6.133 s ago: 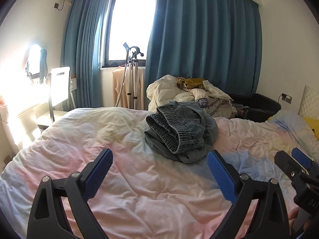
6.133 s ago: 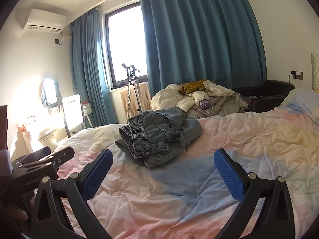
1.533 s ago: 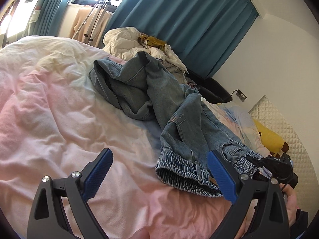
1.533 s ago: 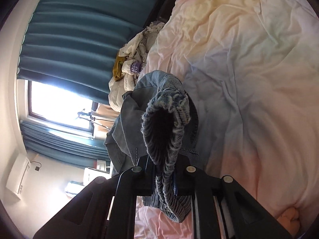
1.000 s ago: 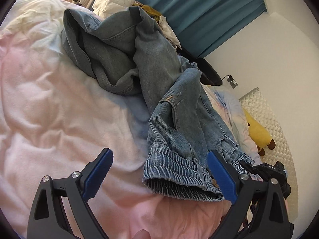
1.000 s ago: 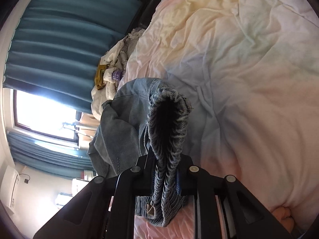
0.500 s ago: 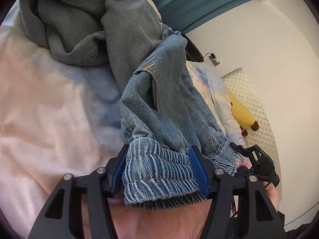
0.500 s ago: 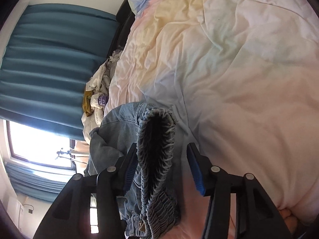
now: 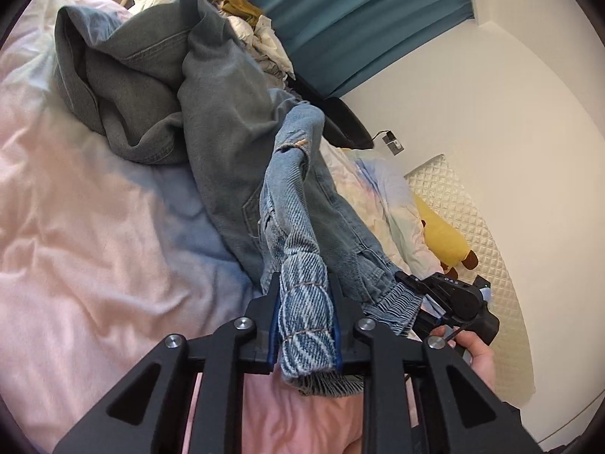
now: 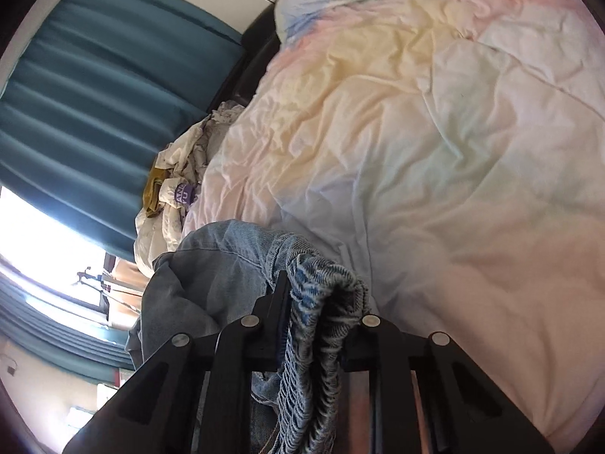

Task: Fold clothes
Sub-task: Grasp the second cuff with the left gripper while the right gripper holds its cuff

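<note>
The left gripper [image 9: 306, 314] pinches the ribbed elastic waistband of the denim jeans [image 9: 227, 128], which trail ahead across the rumpled pastel duvet [image 9: 75, 227]. The right gripper [image 10: 321, 325] clamps another gathered stretch of waistband.

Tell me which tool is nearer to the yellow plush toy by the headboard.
Right. The right tool, clamped on the jeans' waistband, sits just below the toy in the left wrist view. The left tool grips the waistband further from it.
</note>
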Motion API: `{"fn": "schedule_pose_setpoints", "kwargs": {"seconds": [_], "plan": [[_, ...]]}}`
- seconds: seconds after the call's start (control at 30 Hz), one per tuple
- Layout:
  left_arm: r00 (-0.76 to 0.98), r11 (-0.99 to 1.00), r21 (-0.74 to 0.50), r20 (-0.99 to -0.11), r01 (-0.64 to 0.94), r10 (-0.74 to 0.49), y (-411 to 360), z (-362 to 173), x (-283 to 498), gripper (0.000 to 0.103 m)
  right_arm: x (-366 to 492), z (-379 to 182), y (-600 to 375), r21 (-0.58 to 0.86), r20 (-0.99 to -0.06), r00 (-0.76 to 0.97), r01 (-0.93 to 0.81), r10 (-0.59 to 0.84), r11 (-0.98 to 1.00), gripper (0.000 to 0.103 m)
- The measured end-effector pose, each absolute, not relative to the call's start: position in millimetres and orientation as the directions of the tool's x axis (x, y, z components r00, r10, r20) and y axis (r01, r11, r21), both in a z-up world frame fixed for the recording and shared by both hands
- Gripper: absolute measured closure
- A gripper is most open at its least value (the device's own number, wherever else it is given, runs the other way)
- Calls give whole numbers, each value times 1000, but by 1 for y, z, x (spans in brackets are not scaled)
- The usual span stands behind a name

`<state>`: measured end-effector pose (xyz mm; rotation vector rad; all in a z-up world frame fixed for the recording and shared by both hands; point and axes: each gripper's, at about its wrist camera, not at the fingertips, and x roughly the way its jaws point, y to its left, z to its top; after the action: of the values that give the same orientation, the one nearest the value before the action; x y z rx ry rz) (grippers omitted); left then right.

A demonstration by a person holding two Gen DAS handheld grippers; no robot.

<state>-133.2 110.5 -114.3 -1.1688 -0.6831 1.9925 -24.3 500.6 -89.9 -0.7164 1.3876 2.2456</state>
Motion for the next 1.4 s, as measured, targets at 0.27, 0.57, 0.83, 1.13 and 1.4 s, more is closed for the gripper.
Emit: {"fn": "schedule_pose_setpoints", "kwargs": {"seconds": [0.27, 0.57, 0.83, 1.13, 1.4], "plan": [[-330, -645, -723, -563, -247, 757, 103, -113, -116, 83, -20, -78, 487, 673, -616, -786, -560, 54, -482, 85], [-330, -691, -700, -618, -183, 713, 101, -111, -104, 77, -17, -93, 492, 638, -676, -736, -604, 27, -478, 80], [-323, -669, -727, -602, -156, 730, 109, -109, -109, 54, -19, -100, 493, 630, -703, -711, -626, 5, -460, 73], [-330, -619, -776, -556, -125, 763, 102, -113, -112, 54, -18, -102, 494, 635, -707, -707, -635, -1, -439, 72], [-335, -587, -801, -525, -116, 783, 101, -116, -113, 54, -18, -100, 493, 640, -700, -714, -630, 3, -441, 71]]}}
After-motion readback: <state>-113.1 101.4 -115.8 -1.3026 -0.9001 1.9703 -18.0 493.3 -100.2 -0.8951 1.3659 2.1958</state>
